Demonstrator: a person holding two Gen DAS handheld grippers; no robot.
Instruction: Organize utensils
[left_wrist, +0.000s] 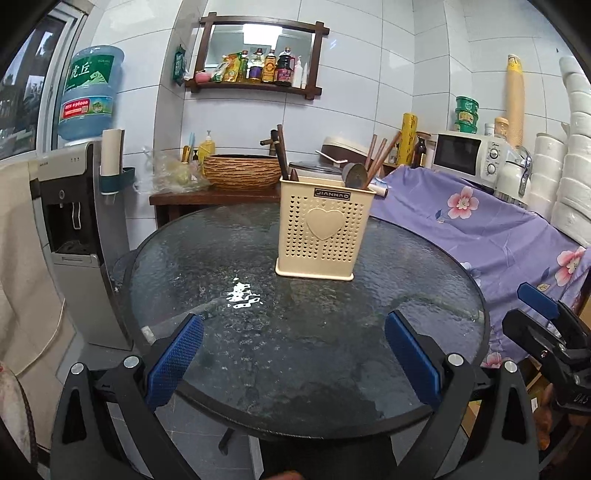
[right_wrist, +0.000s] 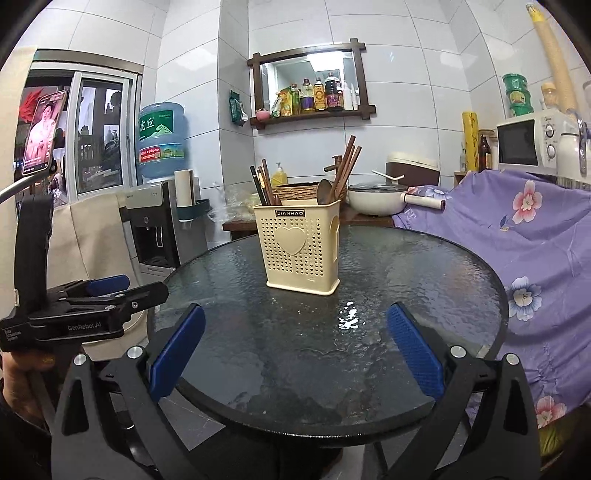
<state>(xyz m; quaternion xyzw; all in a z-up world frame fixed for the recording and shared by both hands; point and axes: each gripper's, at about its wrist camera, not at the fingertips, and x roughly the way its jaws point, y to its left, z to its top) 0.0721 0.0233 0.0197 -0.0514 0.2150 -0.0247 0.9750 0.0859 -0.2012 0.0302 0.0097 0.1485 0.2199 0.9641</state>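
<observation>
Obs.: cream perforated plastic utensil holder with a raised heart on its face (left_wrist: 320, 229) stands upright on the round dark textured-glass table (left_wrist: 258, 350), toward the far side of the tabletop. Inside it: a bundle of brown wooden chopsticks (right_wrist: 345, 166) leaning right, a second, darker set of sticks (right_wrist: 263, 182) at the left end, and a dull metal spoon (right_wrist: 324, 191) bowl-up between them (whether an inner divider separates them, cannot tell).

Left gripper (left_wrist: 293, 350): blue-padded jaws spread wide, nothing between them, hovering over the near edge of the table. Right gripper (right_wrist: 295, 347): likewise wide apart and empty, well short of the holder.

No loose utensil shows anywhere on the glass; only a glare patch lies between grippers and holder.

Judgement: every utensil in sight already sits in the holder, so the sorting looks finished or very nearly so. What might remain is tidying the leaning chopsticks, though nothing visible demands it.
</observation>
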